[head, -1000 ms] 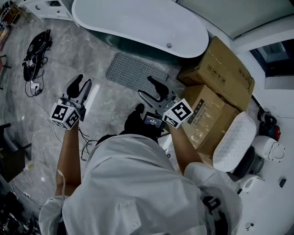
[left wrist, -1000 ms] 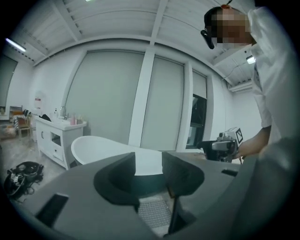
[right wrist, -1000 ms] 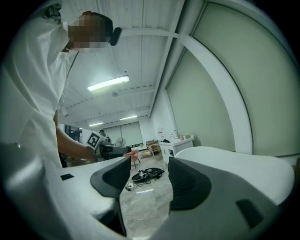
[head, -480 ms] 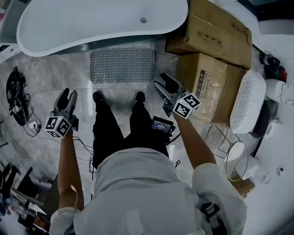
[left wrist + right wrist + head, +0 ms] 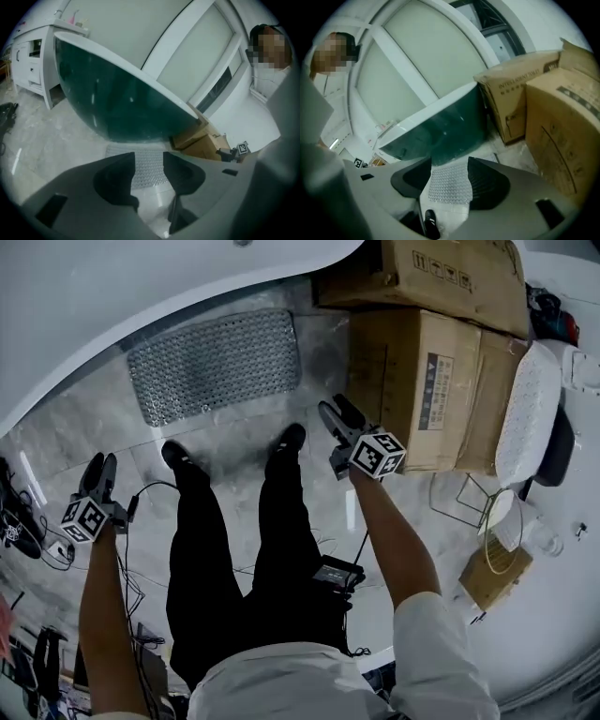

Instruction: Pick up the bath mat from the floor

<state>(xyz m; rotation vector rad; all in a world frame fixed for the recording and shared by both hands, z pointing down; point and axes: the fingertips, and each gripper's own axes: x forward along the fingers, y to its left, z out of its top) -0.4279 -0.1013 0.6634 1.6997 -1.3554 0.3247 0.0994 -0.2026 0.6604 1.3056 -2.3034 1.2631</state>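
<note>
The grey studded bath mat (image 5: 216, 365) lies flat on the marble floor beside the white bathtub (image 5: 94, 296), just beyond the person's black shoes (image 5: 289, 439). My left gripper (image 5: 97, 470) hangs at the view's left, well short of the mat; its jaws are opening and hold nothing. My right gripper (image 5: 336, 413) is open and empty, off the mat's right end, near the cardboard boxes. In the left gripper view the mat (image 5: 117, 151) shows past the left gripper (image 5: 149, 159). In the right gripper view the mat (image 5: 449, 185) appears between the spread jaws of the right gripper (image 5: 449, 166), far off.
Two cardboard boxes (image 5: 422, 381) stand right of the mat, with a white perforated seat (image 5: 525, 409) beyond. Cables (image 5: 28, 531) trail on the floor at the left. The tub's dark side (image 5: 117, 93) rises behind the mat. A wire basket (image 5: 464, 498) sits near the right arm.
The head view has swung down and closer, so the mat now looks larger ahead of the shoes. The left gripper has sunk toward the view's lower left. Both grippers stay empty.
</note>
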